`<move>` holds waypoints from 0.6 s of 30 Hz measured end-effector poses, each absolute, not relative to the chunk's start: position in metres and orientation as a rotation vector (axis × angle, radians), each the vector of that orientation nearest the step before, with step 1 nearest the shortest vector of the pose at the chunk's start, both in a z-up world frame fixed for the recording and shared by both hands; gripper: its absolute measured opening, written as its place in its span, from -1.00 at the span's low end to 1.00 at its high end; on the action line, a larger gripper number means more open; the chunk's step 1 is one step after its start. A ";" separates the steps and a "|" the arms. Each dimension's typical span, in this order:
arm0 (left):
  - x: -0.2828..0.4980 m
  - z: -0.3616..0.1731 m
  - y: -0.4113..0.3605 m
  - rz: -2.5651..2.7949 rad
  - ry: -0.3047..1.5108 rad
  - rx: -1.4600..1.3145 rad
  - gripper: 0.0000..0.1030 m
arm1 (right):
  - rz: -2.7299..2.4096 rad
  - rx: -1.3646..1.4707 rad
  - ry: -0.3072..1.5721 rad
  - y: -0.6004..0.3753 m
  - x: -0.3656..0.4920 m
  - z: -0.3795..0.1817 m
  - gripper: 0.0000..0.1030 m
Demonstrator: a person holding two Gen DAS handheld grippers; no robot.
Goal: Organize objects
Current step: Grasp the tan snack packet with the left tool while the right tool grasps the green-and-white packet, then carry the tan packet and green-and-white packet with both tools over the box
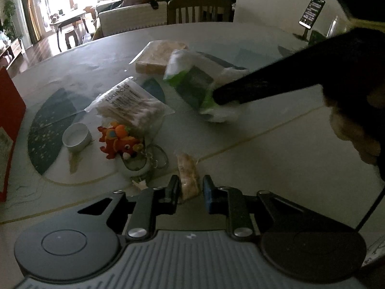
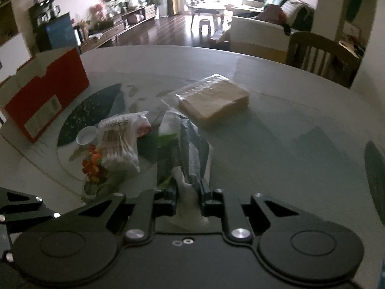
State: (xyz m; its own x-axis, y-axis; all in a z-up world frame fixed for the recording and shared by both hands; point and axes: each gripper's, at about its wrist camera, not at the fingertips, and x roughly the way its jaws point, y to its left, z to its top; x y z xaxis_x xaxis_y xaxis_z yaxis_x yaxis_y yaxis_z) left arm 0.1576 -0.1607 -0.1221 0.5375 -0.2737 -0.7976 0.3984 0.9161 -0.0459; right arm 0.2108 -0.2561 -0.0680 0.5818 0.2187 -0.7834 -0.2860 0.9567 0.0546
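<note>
My right gripper (image 2: pixel 189 190) is shut on the white end of a green-and-white plastic packet (image 2: pixel 182 139). In the left wrist view the packet (image 1: pixel 192 82) looks blurred, with the dark right gripper (image 1: pixel 220 95) clamped on its near end over the table's middle. My left gripper (image 1: pixel 191 187) sits low at the table's near side. A small tan wrapped packet (image 1: pixel 189 175) is pinched between its fingers. A bag of cotton swabs (image 1: pixel 131 106) (image 2: pixel 120 144), an orange-red plush keychain (image 1: pixel 120 142) (image 2: pixel 92 163) and a white cap (image 1: pixel 77 136) (image 2: pixel 86 134) lie to the left.
A tan block in clear wrap (image 1: pixel 158 57) (image 2: pixel 214 101) lies further back on the round table (image 1: pixel 276 144). A red box (image 1: pixel 10 110) (image 2: pixel 48 91) stands at the left edge. A phone on a stand (image 1: pixel 311 12) is at the far right, and a wooden chair (image 1: pixel 199 9) (image 2: pixel 320 53) stands behind.
</note>
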 end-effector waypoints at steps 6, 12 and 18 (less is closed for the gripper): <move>0.146 -0.104 -0.150 -0.399 0.892 0.101 -0.63 | 0.280 -0.040 0.886 -0.265 0.184 -0.048 -0.69; 0.136 -0.085 -0.138 -0.400 0.841 0.058 -0.63 | 0.290 -0.007 0.870 -0.262 0.158 -0.027 -0.69; 0.127 -0.059 -0.119 -0.402 0.780 0.016 -0.63 | 0.305 -0.003 0.842 -0.245 0.137 -0.006 -0.69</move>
